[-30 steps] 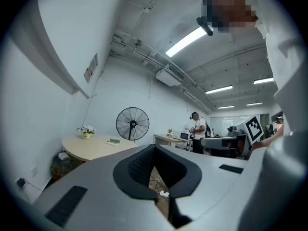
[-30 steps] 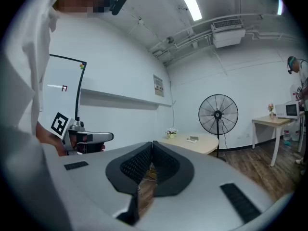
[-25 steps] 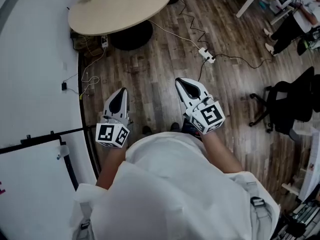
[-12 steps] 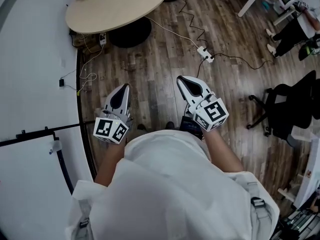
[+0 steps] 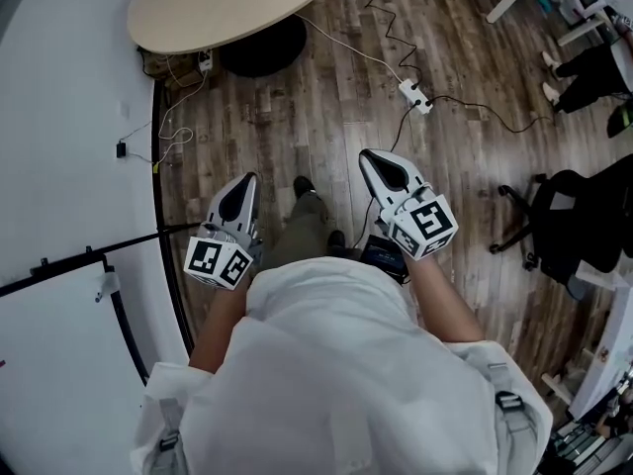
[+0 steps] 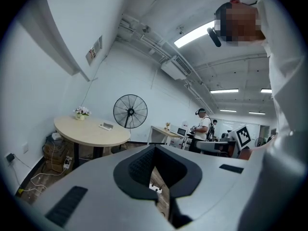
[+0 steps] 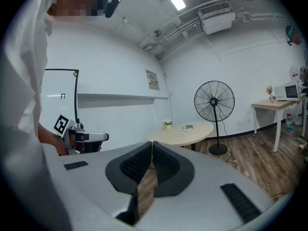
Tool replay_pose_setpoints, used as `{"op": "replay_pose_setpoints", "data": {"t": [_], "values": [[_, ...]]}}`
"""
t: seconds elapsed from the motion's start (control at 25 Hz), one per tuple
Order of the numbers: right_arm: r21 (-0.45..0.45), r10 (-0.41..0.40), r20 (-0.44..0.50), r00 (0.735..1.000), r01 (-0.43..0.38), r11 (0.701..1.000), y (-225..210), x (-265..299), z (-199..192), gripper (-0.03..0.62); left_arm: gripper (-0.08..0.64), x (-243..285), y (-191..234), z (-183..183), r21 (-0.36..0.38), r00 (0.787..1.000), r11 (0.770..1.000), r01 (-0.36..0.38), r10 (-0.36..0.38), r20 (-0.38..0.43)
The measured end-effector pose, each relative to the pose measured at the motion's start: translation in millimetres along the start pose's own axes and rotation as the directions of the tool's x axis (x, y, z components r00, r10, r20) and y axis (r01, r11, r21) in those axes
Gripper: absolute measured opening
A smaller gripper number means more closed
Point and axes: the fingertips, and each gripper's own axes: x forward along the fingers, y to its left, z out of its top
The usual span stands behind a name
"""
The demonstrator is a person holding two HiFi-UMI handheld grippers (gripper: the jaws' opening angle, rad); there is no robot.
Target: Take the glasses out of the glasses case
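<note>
No glasses or glasses case can be made out for certain. A small flat grey object (image 6: 105,125) lies on the round beige table (image 5: 227,8), also visible as the object (image 7: 186,127) in the right gripper view; it is too small to identify. A little flower pot (image 6: 81,112) stands beside it. My left gripper (image 5: 241,184) and right gripper (image 5: 382,164) are held in front of the person's body, above the wooden floor and well short of the table. Both are shut with nothing between the pads, as the left gripper (image 6: 154,149) and the right gripper (image 7: 152,147) show in their own views.
A power strip (image 5: 413,95) and cables lie on the floor between me and the table. A black office chair (image 5: 569,216) stands at the right, a whiteboard (image 5: 49,354) at the lower left. A standing fan (image 6: 130,111) is behind the table. Another person (image 6: 202,126) stands far off.
The person has stepped forward: a leg and shoe now show between the grippers, and the table has slid up the head view. Both grippers stay shut.
</note>
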Motion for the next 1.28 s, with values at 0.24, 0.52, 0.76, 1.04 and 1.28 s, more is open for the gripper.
{"op": "replay_pose_setpoints", "data": {"t": [0.24,0.52,0.76,1.04,1.28], "values": [[-0.013,-0.025,-0.023,0.999,0.024,1.0,-36,37,7,0.025,0.008,54,43,10,-0.009,1.0,1.0,-0.008,0.008,0.026],[-0.04,-0.07,-0.025,0.997,0.069,0.997,-96,106,49,0.025,0.008,133,103,38,-0.033,0.999,0.999,0.029,-0.029,0.017],[-0.044,-0.1,-0.025,0.995,0.099,0.994,-136,165,74,0.025,0.008,204,141,58,-0.01,0.995,0.995,0.095,-0.095,0.018],[-0.036,-0.083,-0.023,0.996,0.082,0.996,-171,210,91,0.025,0.008,266,169,72,-0.028,0.993,0.992,0.12,-0.12,0.023],[-0.013,-0.018,-0.01,1.0,0.017,1.0,-222,267,98,0.025,0.008,321,199,79,-0.018,0.998,0.998,0.066,-0.066,0.008]]}}
